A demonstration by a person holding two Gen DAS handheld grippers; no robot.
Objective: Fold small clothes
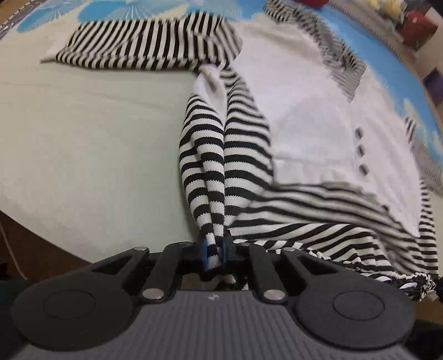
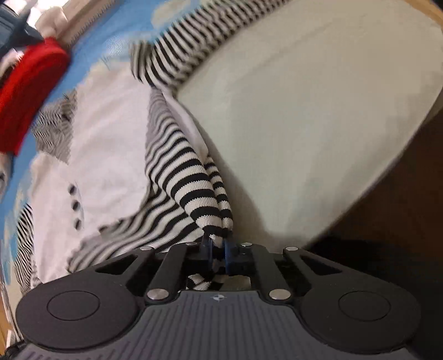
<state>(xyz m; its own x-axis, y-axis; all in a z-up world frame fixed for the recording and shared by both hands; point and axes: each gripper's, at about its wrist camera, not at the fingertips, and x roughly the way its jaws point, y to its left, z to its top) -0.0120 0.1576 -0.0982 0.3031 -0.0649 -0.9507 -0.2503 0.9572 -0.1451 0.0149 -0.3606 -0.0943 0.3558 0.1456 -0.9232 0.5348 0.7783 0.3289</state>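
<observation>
Left gripper [image 1: 215, 250] pinches a bunched striped fold of the top [image 1: 313, 121]; right gripper [image 2: 218, 250] likewise clamped on striped hem. Top lies mid-frame to right on the bed [image 1: 83, 133], sleeve [image 1: 144, 47] spread upper left. To fold well: probably keep both pinches level, carry the hem up evenly, avoid twisting. Knit is ribbed, soft, black-white striped; white front panel with dark buttons [image 1: 360, 151].

Pale bedsheet [image 1: 83, 138], blue patterned cover [image 1: 116, 11], brown floor [image 2: 401, 193].
</observation>
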